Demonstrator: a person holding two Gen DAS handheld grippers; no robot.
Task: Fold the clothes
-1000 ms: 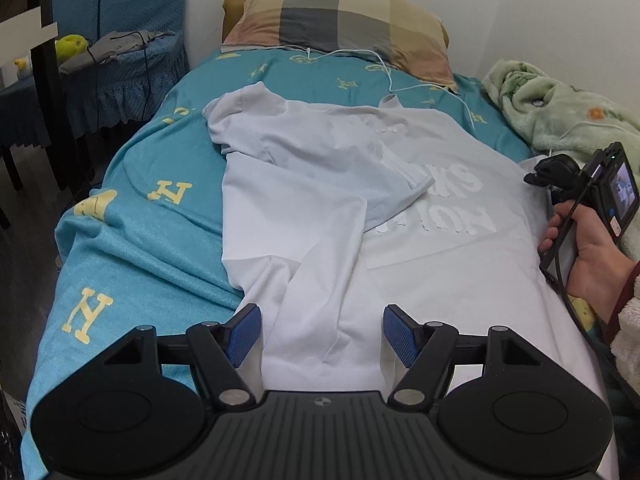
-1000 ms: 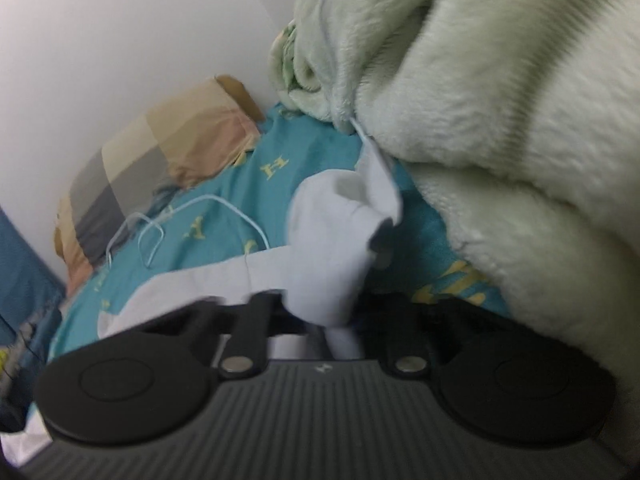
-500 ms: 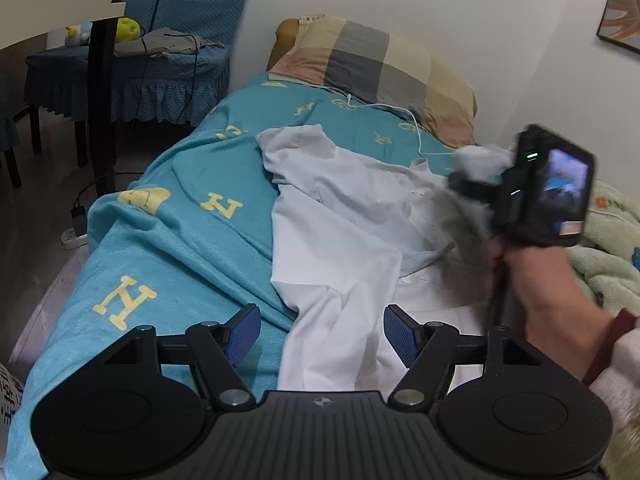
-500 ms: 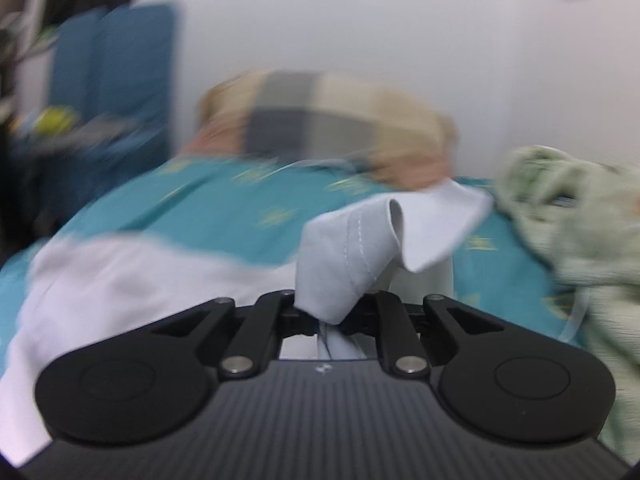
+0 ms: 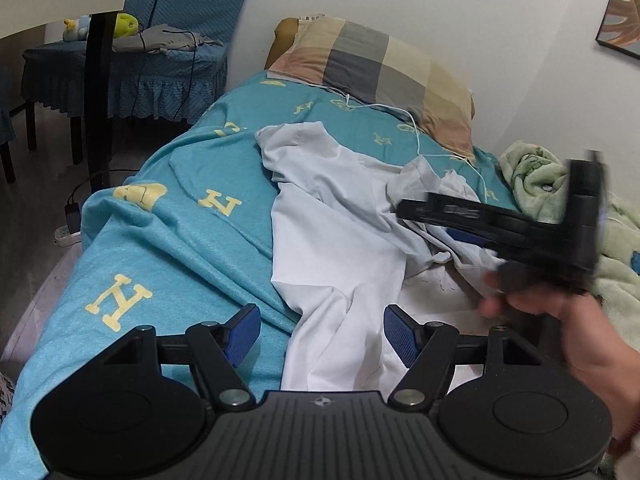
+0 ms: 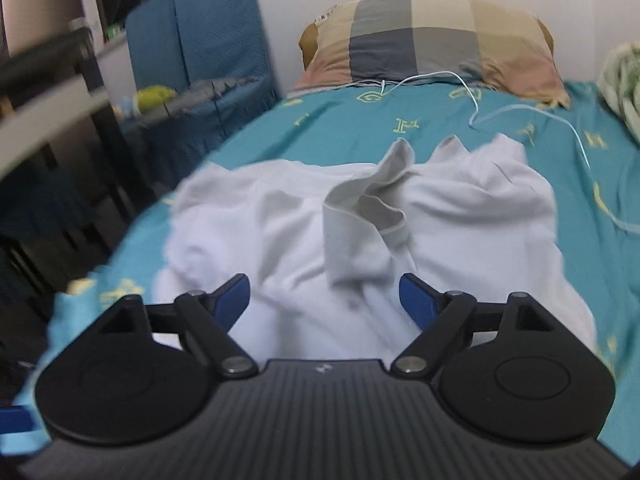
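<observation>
A white T-shirt (image 5: 344, 240) lies crumpled on the teal bedspread (image 5: 180, 240), its left sleeve folded in over the chest. In the right wrist view its other sleeve (image 6: 360, 224) rests in a loose fold on top of the shirt (image 6: 260, 248). My right gripper (image 6: 324, 300) hovers just behind that fold with its jaws opening. The pads press on nothing. A hand (image 5: 560, 320) holds that tool over the shirt's right side. My left gripper (image 5: 322, 334) stands open above the shirt's near hem, holding nothing.
A checked pillow (image 5: 380, 72) lies at the head of the bed, with a white cable (image 5: 416, 128) trailing from it. A green fleece blanket (image 5: 532, 172) is heaped along the right side. Left of the bed stand a blue-covered chair (image 5: 132, 76) and a dark post (image 5: 100, 92); a power strip (image 5: 68, 232) is on the floor.
My right gripper carried the sleeve from beside the green blanket leftward over the shirt, then opened and let it drop there. My left gripper rolled slightly and shifted a little.
</observation>
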